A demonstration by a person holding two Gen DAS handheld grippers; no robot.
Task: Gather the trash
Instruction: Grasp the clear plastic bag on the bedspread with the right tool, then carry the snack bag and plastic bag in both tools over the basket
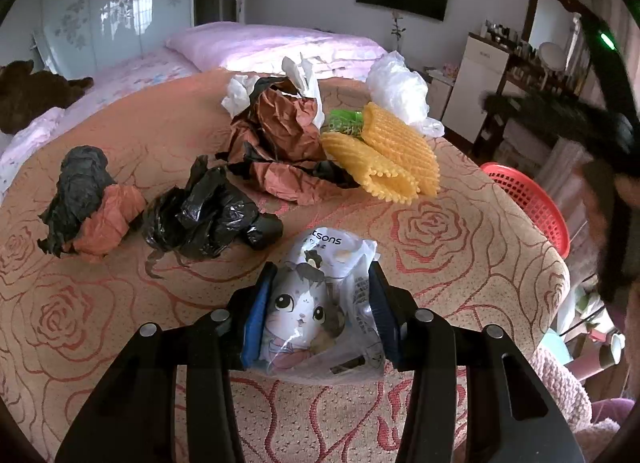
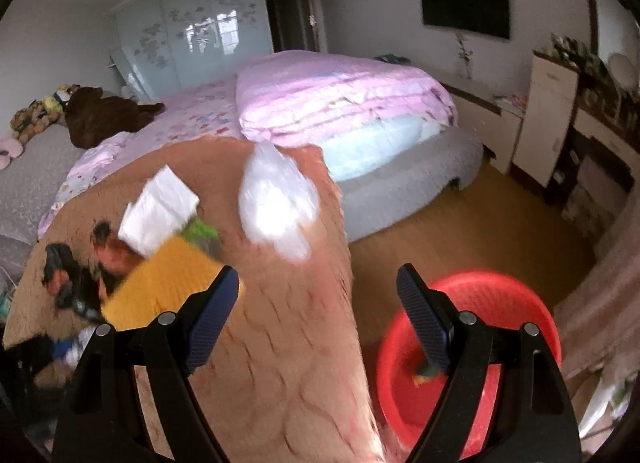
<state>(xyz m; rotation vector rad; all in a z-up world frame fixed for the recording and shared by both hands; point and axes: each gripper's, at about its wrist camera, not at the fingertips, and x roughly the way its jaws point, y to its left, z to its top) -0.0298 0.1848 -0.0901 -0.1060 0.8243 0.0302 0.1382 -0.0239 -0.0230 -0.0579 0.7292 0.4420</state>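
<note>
The left gripper (image 1: 320, 303) is clamping its blue-padded fingers (image 1: 256, 303) on a white Watsons cat-print pouch (image 1: 316, 303), which is lying on the rose-patterned table cover (image 1: 460, 247) at 6 o'clock in the left wrist view. At 9 o'clock of the pouch, a crumpled black plastic bag (image 1: 208, 215) is lying beside a black-and-orange paper wad (image 1: 92, 203). Toward 12 o'clock, a bigger heap of crumpled brown paper (image 1: 280, 143) is sitting, with white plastic (image 1: 304, 75) sticking up behind it. Touching that heap at its 3 o'clock side, a yellow foam fruit net (image 1: 384, 155) is lying folded over a green wrapper (image 1: 344, 121). A clear plastic bag (image 1: 400, 91) is resting at the cover's far edge, around 1 o'clock. A red mesh basket (image 1: 528, 199) is standing off the table at 3 o'clock.

The right gripper (image 2: 316, 319) is hanging with its fingers (image 2: 424, 323) wide apart, holding nothing, over the table edge. In its blurred view, the red basket (image 2: 500, 347) is sitting on the floor at 5 o'clock with a small scrap inside, too smeared to name.
</note>
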